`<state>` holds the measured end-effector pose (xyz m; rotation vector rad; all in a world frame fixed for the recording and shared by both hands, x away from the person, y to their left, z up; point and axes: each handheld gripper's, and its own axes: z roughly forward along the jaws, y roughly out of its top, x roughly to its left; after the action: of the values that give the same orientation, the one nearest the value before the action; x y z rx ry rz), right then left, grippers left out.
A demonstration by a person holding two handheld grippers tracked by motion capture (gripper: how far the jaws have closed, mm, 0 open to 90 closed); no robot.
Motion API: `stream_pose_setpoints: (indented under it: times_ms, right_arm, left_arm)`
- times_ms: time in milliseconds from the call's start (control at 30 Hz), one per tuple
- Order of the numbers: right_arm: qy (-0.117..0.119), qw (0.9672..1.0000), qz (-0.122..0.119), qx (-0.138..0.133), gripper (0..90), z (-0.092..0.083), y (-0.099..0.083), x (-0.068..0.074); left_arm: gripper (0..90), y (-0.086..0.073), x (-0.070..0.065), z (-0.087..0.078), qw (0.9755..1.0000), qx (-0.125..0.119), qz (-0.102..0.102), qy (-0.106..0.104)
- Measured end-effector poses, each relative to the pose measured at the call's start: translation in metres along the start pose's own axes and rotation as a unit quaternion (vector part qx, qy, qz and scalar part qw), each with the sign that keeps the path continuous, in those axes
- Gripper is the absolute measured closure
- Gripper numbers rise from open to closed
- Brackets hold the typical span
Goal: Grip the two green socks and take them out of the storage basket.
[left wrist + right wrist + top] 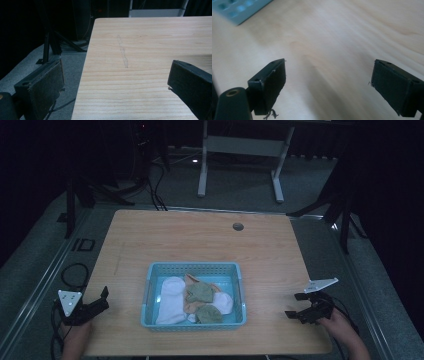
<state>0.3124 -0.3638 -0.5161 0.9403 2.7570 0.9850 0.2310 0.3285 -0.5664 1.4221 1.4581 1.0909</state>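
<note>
A wooden table (200,240) in a dark room; a blue basket (194,269) of socks (170,300) sits centred, reachable from both sides; left gripper (100,301) and right gripper (295,306) flank it, jaws wide apart, empty, apparently poised to start.

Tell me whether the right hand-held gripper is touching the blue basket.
Apart. The high view shows the right hand-held gripper open near the table's right edge, with bare wood between it and the blue basket.

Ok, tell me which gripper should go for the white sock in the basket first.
Probably left. The white sock lies along the left side of the blue basket, nearer the left gripper; the right gripper would cross the other socks.
</note>
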Motion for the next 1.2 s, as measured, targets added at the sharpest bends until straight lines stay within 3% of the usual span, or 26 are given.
stream_pose_setpoints:
  times_ms: [167,400,467,533,633,967,1200]
  right_arm:
    - [0.013,0.9991,-0.035,0.022,12.5,0.002,0.014,0.009]
    - [0.018,0.9975,-0.046,0.052,11.9,0.002,0.032,0.015]
    - [0.005,0.9967,-0.057,0.059,12.0,0.002,0.038,0.021]
    - [0.014,0.9961,-0.058,0.065,12.6,0.001,0.045,0.025]
    - [0.024,0.9946,-0.081,0.061,12.6,-0.003,0.057,0.033]
    - [0.037,0.9897,-0.122,0.065,12.6,-0.011,0.092,0.049]
    - [0.039,0.9875,-0.138,0.065,12.5,-0.010,0.114,0.059]
  left_arm:
    - [0.4,0.000,0.000,0.000,1.0000,0.000,0.001,0.000]
    - [0.4,0.000,0.000,0.000,1.0000,-0.001,0.000,0.000]
    - [0.4,0.000,0.000,0.000,1.0000,-0.001,0.000,0.000]
    - [0.4,0.000,0.000,0.000,1.0000,0.000,0.001,0.000]
    - [0.4,0.000,0.000,0.000,1.0000,0.000,0.001,0.000]
    - [0.4,0.000,0.000,0.000,1.0000,-0.001,0.001,-0.001]
    - [0.4,0.000,0.000,0.000,1.0000,0.000,0.001,-0.002]
